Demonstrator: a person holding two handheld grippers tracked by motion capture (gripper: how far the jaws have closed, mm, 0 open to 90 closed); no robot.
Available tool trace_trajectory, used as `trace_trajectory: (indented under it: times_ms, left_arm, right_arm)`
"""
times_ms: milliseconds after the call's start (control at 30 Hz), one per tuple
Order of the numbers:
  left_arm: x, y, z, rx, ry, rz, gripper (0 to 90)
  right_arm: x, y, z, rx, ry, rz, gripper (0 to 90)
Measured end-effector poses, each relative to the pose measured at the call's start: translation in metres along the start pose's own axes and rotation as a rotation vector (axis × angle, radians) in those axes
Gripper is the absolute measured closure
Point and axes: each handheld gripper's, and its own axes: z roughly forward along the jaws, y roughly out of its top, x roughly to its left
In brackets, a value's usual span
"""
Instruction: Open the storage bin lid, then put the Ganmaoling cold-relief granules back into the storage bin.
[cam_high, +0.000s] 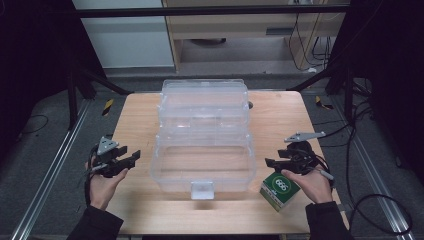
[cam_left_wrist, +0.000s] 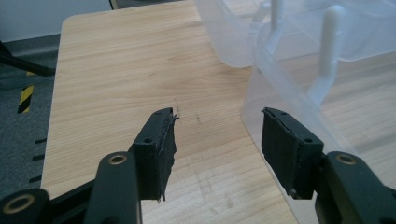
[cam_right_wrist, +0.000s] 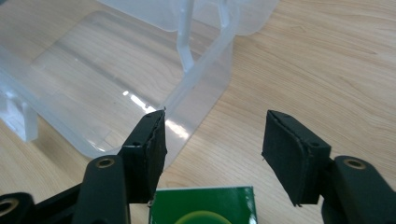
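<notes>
The left gripper (cam_high: 131, 158) and the right gripper (cam_high: 274, 163) have their jaws apart, holding nothing, beside the clear box (cam_high: 202, 165). A green carton (cam_high: 279, 189) stands near the right gripper on the table (cam_high: 135, 120).

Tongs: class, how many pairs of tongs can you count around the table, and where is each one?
2. The left tongs are held beside the left wall of the clear plastic box. The right tongs are by the box's right wall, just above the green carton. Both stand open and empty.
</notes>
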Motion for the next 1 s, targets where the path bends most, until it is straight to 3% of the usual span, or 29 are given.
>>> trace_trajectory:
  times_ms: [200,500,733,1000]
  left_arm:
    - [0.007,-0.003,0.002,0.015,0.025,-0.013,42.3]
    - [0.016,-0.01,0.009,0.053,0.057,-0.016,41.5]
    - [0.021,-0.015,0.014,0.077,0.084,-0.02,40.4]
    - [0.021,-0.018,0.02,0.102,0.084,-0.011,39.2]
  right_arm:
    - [0.001,0.002,-0.007,0.033,-0.014,-0.033,31.4]
    - [0.004,-0.001,-0.01,0.145,-0.031,-0.064,22.3]
    - [0.003,-0.001,-0.013,0.224,-0.044,-0.071,20.4]
    - [0.008,0.003,-0.014,0.305,-0.038,-0.081,17.1]
